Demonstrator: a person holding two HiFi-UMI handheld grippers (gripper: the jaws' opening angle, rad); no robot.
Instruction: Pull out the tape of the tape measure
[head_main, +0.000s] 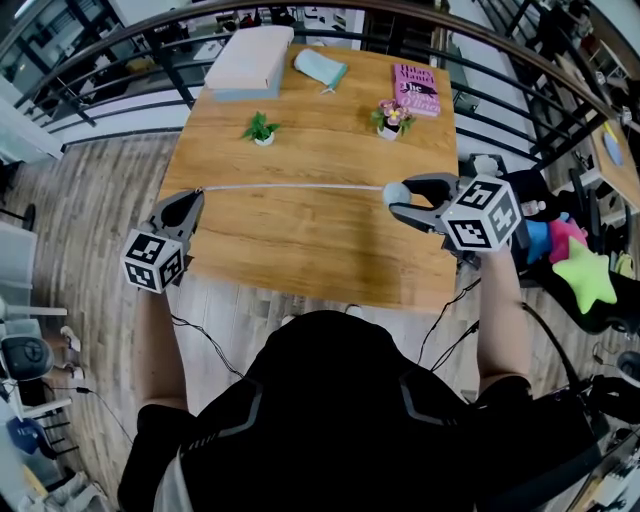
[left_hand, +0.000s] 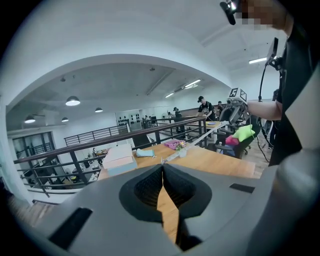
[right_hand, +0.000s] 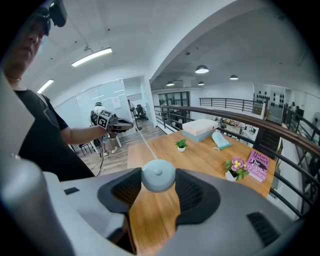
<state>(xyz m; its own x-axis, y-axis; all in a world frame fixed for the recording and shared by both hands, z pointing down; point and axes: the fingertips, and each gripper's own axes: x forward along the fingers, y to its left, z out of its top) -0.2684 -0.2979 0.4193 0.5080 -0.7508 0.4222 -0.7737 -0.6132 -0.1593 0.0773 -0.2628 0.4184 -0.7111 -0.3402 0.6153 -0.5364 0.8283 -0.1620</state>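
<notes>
Over the counter (head_main: 300, 250), your right tool (head_main: 398, 205) grips the round tape measure case (head_main: 396, 192); your left tool (head_main: 196, 196) is clenched on the end of the tape (head_main: 290, 187). The drawn strip looks light, thin and springy: hold its tip, and the case by its sides.

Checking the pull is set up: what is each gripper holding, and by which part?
The left gripper pinches the tape by its free end; the right gripper clamps the tape measure's round case across its sides.
</notes>
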